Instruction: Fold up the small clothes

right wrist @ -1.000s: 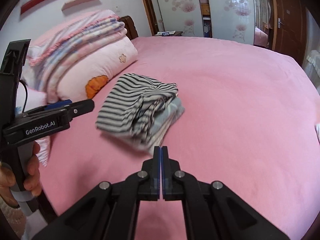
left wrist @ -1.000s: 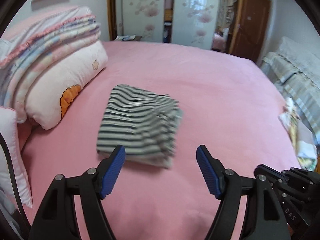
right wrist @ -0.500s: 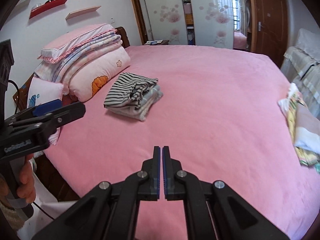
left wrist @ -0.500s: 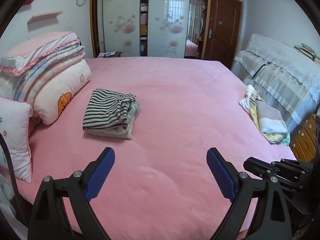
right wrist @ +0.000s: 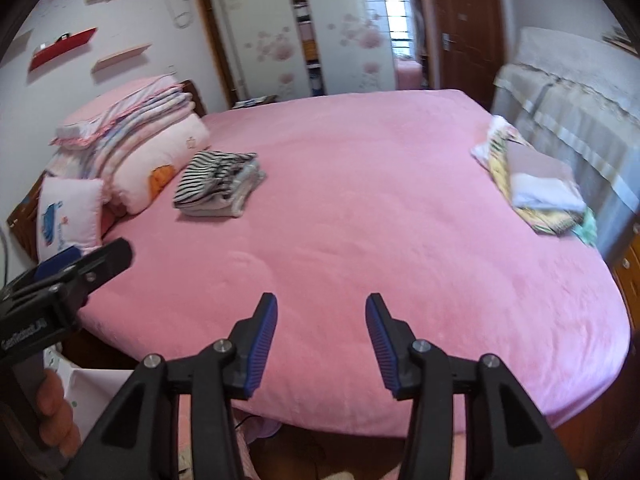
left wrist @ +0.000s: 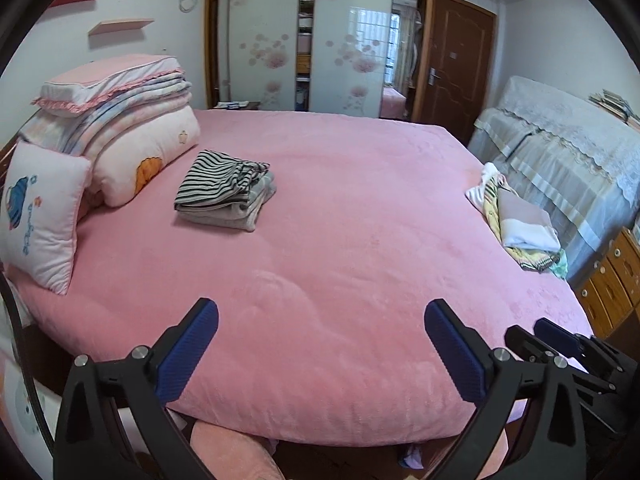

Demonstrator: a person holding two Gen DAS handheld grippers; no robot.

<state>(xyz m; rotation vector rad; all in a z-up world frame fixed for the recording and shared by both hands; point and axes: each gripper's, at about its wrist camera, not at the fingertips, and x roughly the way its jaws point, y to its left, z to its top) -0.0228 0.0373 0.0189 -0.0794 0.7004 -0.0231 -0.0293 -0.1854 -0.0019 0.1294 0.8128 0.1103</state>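
My left gripper (left wrist: 320,354) and right gripper (right wrist: 321,344) are both wide apart, holding nothing. The striped clothes (left wrist: 224,189) lie folded on the bed (left wrist: 360,240). They look soft and floppy, so I would pinch an edge.

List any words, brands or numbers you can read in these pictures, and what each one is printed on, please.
"GenRobot.AI", blurred and only partly legible: white lettering on the black left hand-held gripper.
Blue script on the small white square cushion with a blue cartoon picture: too small to read.
Nothing readable elsewhere, including the folded black-and-white striped garment.
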